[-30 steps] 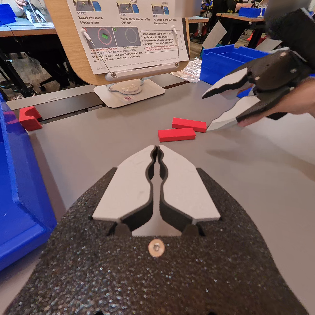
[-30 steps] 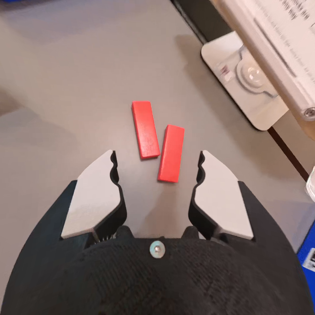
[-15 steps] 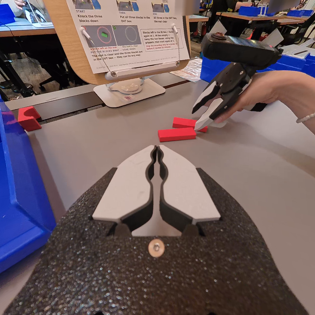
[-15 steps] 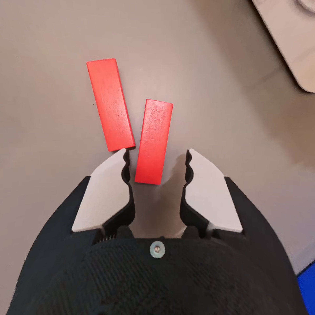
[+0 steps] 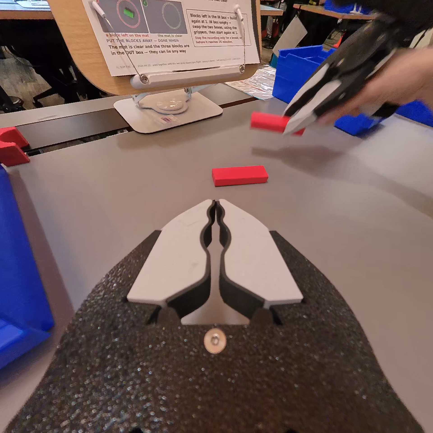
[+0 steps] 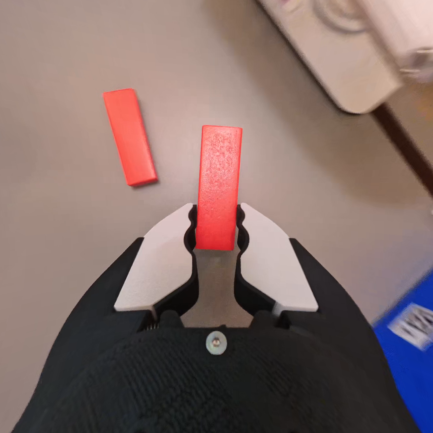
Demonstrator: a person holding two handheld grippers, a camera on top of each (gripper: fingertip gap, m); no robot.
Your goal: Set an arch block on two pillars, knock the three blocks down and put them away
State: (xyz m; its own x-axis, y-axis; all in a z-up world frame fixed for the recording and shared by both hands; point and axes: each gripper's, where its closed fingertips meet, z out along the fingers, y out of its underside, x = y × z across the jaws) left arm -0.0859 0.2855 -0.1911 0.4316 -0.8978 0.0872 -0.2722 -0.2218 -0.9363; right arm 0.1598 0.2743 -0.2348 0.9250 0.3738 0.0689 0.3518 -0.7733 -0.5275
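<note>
Our right gripper [image 6: 216, 210] gripped one red block [image 6: 218, 185] above the table [image 6: 70, 46]. Our left gripper [image 5: 215, 203] hung closed and empty near the other block [image 5: 239, 175].

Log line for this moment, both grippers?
left gripper: shut, empty | right gripper: shut on red block, lifted | second red block: on table

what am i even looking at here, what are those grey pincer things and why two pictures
Those are two hand-held grippers, each a pair of grey fingers that a person squeezes, with a camera on each looking along them. One picture is from the left gripper, shut and empty above a grey table. The other is from the right gripper, shut on a red block lifted off the table. A second red block lies flat on the table. A blue bin sits at the left, and a sign stand behind.
</note>
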